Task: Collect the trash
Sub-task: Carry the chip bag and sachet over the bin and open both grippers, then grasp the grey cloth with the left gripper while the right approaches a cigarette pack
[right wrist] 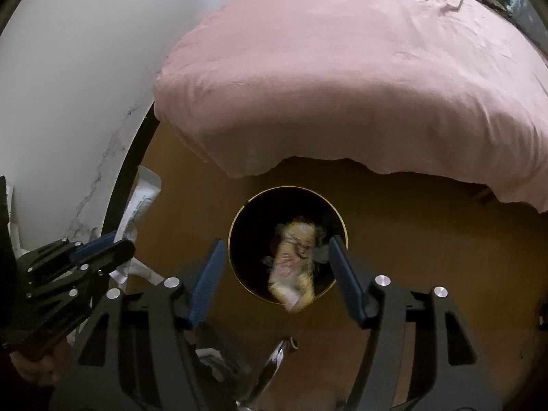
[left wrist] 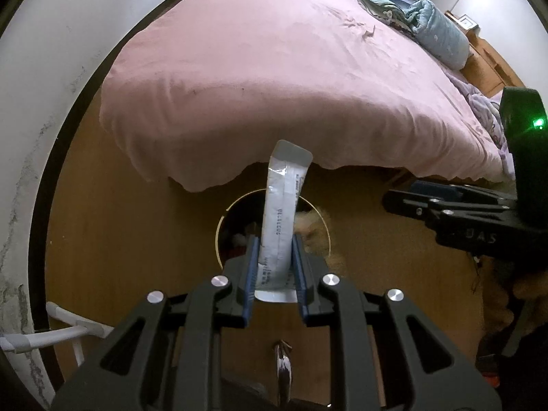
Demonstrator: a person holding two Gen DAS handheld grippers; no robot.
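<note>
left gripper [left wrist: 275, 267] is clamped on the white packet [left wrist: 282, 212] right over the bin [left wrist: 221, 236], so just center it ahead of the fingers and let go, right gripper [right wrist: 277, 274] already hangs wide apart.

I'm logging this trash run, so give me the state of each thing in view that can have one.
left gripper: shut on the white packet.
white packet: held upright above the bin.
right gripper: open, empty, over the bin.
yellow wrapper: blurred, at the bin's mouth.
bin: open, lidless, trash inside.
bed: covered by a pink sheet.
</note>
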